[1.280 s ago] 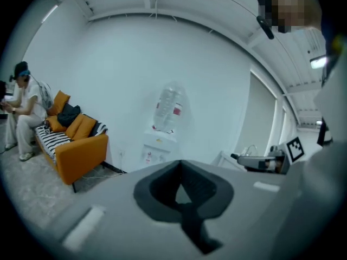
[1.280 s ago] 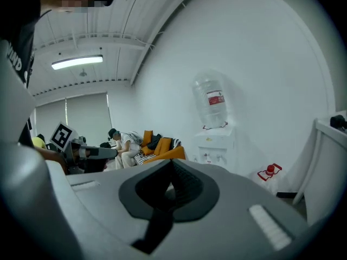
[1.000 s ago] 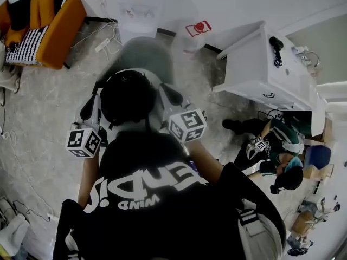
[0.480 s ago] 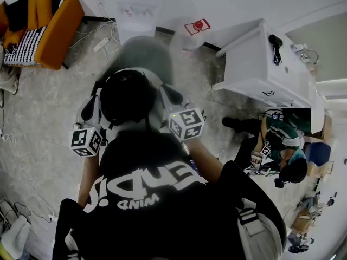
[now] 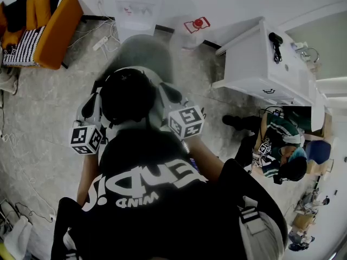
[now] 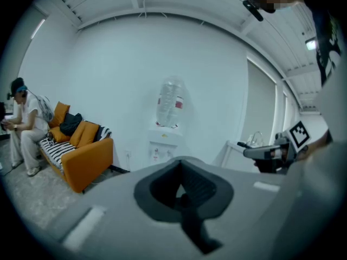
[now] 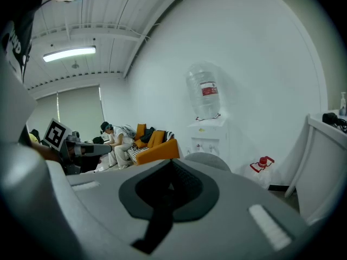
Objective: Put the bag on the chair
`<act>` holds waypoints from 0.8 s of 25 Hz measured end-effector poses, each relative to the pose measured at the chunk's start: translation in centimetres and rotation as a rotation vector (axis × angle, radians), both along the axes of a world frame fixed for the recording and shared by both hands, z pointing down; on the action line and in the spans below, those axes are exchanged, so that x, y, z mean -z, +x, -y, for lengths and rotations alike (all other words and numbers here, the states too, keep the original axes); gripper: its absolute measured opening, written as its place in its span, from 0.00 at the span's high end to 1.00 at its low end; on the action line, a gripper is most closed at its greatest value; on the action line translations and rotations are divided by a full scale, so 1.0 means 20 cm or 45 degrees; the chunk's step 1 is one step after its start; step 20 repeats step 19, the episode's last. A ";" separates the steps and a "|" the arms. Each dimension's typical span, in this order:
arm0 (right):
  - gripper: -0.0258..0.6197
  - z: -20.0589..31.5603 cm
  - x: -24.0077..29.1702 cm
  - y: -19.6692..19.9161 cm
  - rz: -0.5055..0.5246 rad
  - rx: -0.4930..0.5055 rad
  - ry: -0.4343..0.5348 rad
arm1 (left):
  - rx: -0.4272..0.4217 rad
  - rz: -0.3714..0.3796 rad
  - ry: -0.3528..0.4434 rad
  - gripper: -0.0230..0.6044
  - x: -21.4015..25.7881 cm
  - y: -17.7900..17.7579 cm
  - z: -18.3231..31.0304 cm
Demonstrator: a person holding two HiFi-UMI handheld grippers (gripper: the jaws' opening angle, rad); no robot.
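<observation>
From above I see a dark helmet (image 5: 127,96) and a black printed shirt, with a marker cube on each side. The left cube (image 5: 85,138) and the right cube (image 5: 186,122) are level with the shoulders. My left gripper (image 6: 181,184) is shut, its grey jaws pressed together with nothing between them. My right gripper (image 7: 171,186) is shut the same way and holds nothing. A rounded grey shape (image 5: 143,56), perhaps the chair, stands just ahead; its top (image 7: 209,158) peeks over the right jaws. I cannot pick out a bag in any view.
An orange sofa (image 5: 54,31) with striped cushions is at the far left, with a person (image 6: 21,126) seated on it. A water dispenser (image 5: 135,7) stands at the wall beside a red-capped jug (image 5: 198,25). A white desk (image 5: 260,64) and another seated person (image 5: 276,150) are at right.
Both marker cubes have shifted only slightly. The seated person at right has changed posture.
</observation>
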State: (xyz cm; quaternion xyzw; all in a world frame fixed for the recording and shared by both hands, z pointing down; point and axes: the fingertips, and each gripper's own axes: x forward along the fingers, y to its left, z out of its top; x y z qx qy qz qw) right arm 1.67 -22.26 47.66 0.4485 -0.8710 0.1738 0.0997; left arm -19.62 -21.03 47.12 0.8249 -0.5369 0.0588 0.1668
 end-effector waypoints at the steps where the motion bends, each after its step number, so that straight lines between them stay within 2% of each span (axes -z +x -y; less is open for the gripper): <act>1: 0.96 0.00 0.00 0.00 0.002 -0.002 -0.001 | -0.001 0.002 -0.003 0.96 0.00 0.00 0.00; 20: 0.96 0.00 0.03 0.03 0.032 -0.001 -0.003 | 0.035 -0.005 -0.029 0.96 -0.02 0.01 -0.03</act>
